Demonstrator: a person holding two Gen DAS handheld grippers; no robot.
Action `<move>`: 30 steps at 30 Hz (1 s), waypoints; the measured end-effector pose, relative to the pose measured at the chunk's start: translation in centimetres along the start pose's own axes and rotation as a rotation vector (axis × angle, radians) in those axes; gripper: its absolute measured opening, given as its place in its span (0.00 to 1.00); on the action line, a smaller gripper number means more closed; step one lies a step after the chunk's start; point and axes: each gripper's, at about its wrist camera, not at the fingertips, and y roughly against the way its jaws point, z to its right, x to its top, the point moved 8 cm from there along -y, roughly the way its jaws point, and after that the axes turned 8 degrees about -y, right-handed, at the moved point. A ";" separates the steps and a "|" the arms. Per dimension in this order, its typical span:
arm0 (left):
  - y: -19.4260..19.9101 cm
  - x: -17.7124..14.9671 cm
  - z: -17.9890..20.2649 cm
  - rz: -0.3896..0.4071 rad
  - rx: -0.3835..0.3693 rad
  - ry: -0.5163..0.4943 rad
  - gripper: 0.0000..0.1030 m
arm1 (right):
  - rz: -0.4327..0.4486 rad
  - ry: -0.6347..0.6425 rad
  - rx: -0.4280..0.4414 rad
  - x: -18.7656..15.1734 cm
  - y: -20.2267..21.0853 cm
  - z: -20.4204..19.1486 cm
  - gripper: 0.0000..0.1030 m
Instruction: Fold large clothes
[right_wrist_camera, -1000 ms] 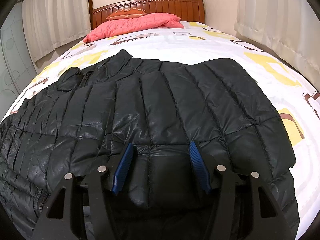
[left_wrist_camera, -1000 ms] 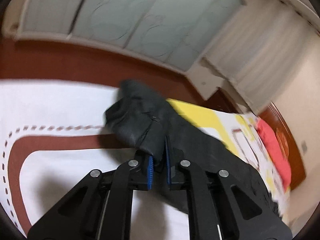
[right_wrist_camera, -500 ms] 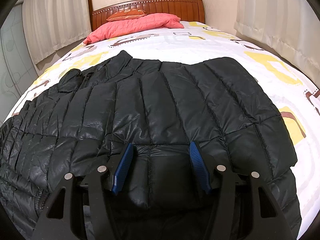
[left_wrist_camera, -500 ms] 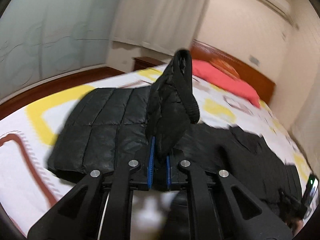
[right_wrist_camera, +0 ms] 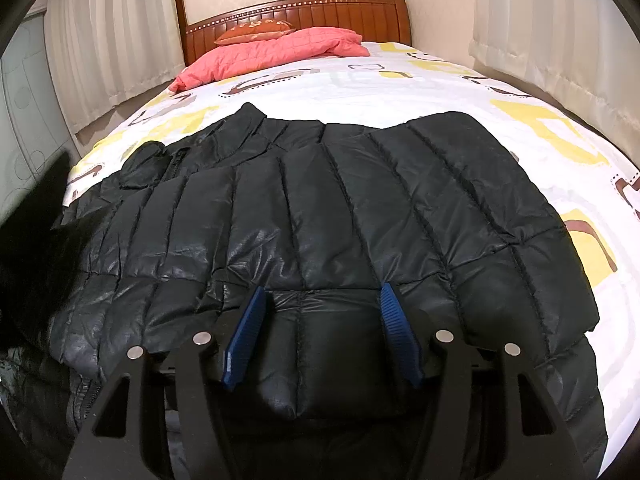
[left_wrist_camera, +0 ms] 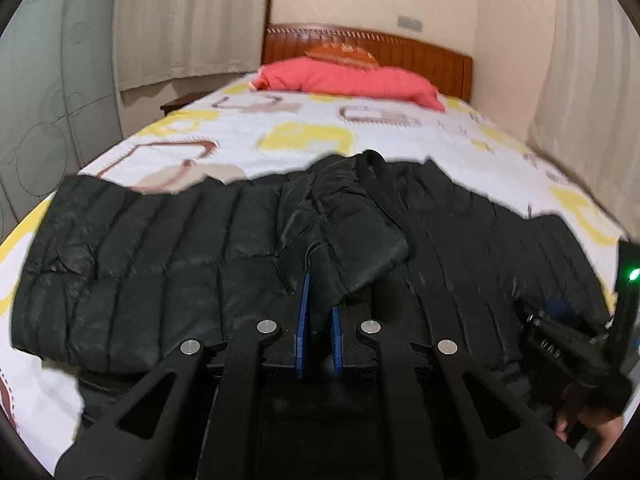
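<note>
A: What are the left tongs (left_wrist_camera: 318, 316) doing?

B: They are pinching a fold of the black jacket (left_wrist_camera: 192, 248), right at the sleeve end (left_wrist_camera: 352, 236), with the blue pads (left_wrist_camera: 303, 312) pressed narrow on the cloth. That sleeve is lying doubled over the middle of the jacket, running up toward twelve o'clock from the tongs.

A: And the jacket itself?

B: It is lying spread across the foot end of the bed (left_wrist_camera: 248, 128), on the white sheet with yellow and brown shapes. In the left wrist view its body is stretching from nine o'clock to three o'clock, with the collar (left_wrist_camera: 370, 160) pointing at twelve.

A: The right tongs (right_wrist_camera: 320, 336)?

B: They are standing fairly wide over the lower edge of the jacket (right_wrist_camera: 360, 208). A puffy panel is sitting between the blue pads (right_wrist_camera: 394, 320), but whether the pads are actually squeezing it I cannot tell. In the left view, those tongs are showing at about four o'clock (left_wrist_camera: 560, 340), blurred, and a bit of a hand (left_wrist_camera: 592, 432) is showing below them.

A: Anything else on the bed?

B: A pink quilt (right_wrist_camera: 272, 56) is lying at twelve o'clock against the wooden headboard (right_wrist_camera: 352, 12), with an orange cushion (right_wrist_camera: 256, 30) leaning behind it. Pale curtains (right_wrist_camera: 112, 40) are hanging at both sides.
</note>
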 end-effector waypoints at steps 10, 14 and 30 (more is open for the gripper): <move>0.0 -0.8 -0.5 -0.034 -0.007 0.030 0.56 | -0.004 0.006 -0.009 0.5 0.1 0.1 0.61; 3.5 -0.8 -2.4 0.019 -0.023 0.052 0.67 | 0.010 -0.004 0.001 1.3 1.5 -0.8 0.62; 6.3 -4.3 -17.4 -0.003 0.194 0.189 0.70 | -0.082 0.100 0.215 -1.5 0.9 -16.7 0.64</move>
